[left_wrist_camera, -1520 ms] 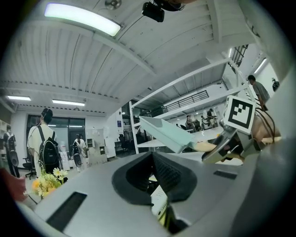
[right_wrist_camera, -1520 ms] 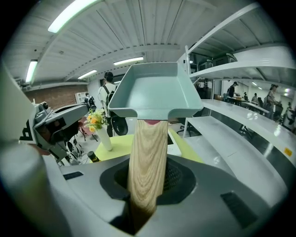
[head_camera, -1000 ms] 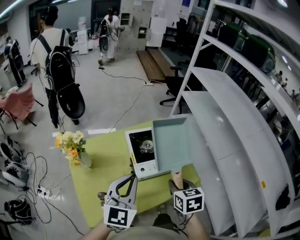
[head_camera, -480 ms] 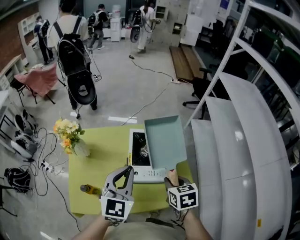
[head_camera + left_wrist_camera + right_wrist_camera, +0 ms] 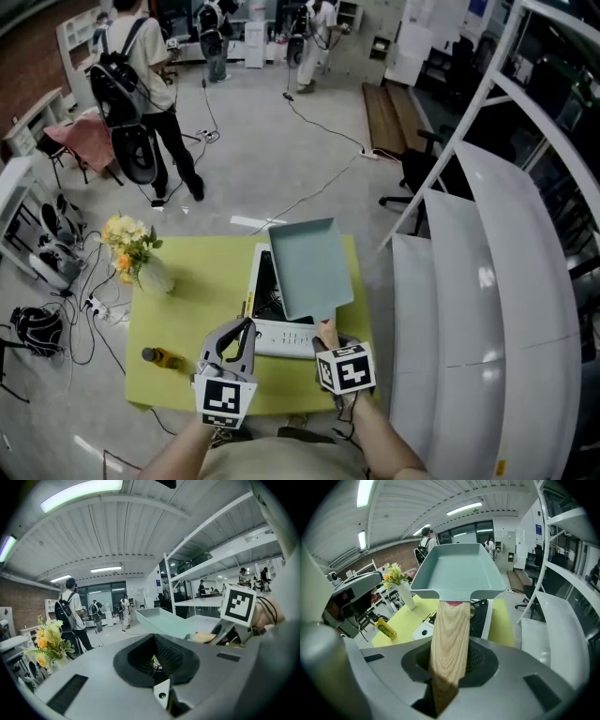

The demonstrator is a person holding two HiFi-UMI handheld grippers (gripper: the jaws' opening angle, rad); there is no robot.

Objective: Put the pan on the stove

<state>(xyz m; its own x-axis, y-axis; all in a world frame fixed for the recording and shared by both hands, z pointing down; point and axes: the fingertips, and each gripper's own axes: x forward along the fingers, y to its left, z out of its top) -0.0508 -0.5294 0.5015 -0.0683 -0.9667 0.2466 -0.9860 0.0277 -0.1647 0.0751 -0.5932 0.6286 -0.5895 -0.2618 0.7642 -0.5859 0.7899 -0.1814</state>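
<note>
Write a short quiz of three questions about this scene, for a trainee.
1. True or false: the left gripper holds the pan.
2. What stands on the green table's far left corner? A) flowers in a vase B) a kettle C) a laptop
3. By which part does the right gripper hold the pan?
Key: 1 false; 2 A; 3 its wooden handle.

The right gripper (image 5: 325,336) grips the handle of a pale blue square pan (image 5: 307,265), held tilted over the white stove (image 5: 281,336) on the green bench (image 5: 187,309). The left gripper (image 5: 246,326), fingertips together, hovers at the stove's near-left corner. Flowers (image 5: 129,246) and a lying bottle (image 5: 165,357) are further left.
</note>
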